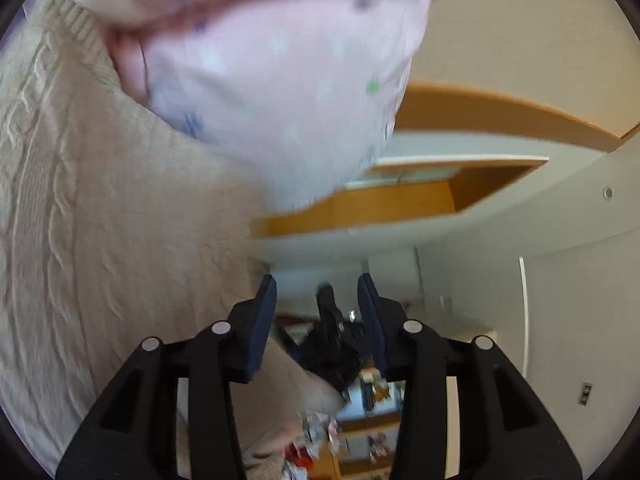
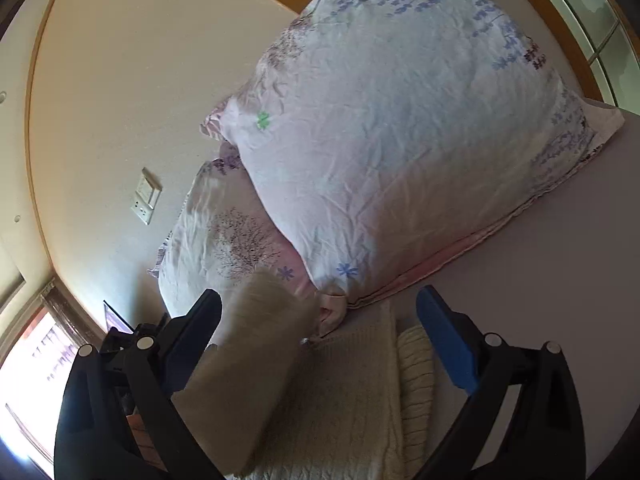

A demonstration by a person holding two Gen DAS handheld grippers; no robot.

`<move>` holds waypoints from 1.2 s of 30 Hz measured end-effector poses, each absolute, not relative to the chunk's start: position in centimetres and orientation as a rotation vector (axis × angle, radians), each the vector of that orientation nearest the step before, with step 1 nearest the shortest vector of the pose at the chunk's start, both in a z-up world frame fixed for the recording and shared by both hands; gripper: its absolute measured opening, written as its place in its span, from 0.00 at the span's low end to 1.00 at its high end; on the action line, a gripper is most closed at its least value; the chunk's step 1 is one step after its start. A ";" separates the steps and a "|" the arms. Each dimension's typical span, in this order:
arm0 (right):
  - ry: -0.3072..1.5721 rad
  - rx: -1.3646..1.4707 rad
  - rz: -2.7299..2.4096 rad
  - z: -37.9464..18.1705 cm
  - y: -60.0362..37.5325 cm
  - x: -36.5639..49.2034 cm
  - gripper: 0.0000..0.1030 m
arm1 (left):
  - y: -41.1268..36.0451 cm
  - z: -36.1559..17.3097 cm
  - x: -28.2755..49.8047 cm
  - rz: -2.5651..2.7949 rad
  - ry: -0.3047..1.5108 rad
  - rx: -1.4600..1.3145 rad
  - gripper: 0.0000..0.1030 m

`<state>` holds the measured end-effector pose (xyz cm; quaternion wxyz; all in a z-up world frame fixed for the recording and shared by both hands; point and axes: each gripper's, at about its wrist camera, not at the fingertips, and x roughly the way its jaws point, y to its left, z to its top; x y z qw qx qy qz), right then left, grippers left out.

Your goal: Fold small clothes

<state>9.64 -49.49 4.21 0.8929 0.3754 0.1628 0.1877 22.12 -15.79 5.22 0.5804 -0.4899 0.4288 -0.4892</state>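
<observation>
A cream cable-knit sweater (image 1: 100, 208) fills the left of the left wrist view and lies on the bed. My left gripper (image 1: 318, 284) is open and empty, its fingers apart to the right of the knit. The right gripper shows beyond it as a dark shape (image 1: 332, 344). In the right wrist view the sweater (image 2: 348, 404) lies between the fingers, with a sleeve (image 2: 248, 364) raised and blurred on the left. My right gripper (image 2: 320, 300) is open wide over it, holding nothing.
A pink floral pillow (image 2: 400, 128) leans on a second pillow (image 2: 224, 240) at the head of the bed; it also shows in the left wrist view (image 1: 280, 80). The pale sheet (image 2: 560, 272) lies to the right. A wall with a switch plate (image 2: 146, 196) and a window (image 2: 36, 364) are at left.
</observation>
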 end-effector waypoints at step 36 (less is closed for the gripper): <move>0.808 0.460 0.406 -0.5 -36.4 15.3 0.47 | -0.3 5.5 16.7 -0.404 0.821 -0.285 0.47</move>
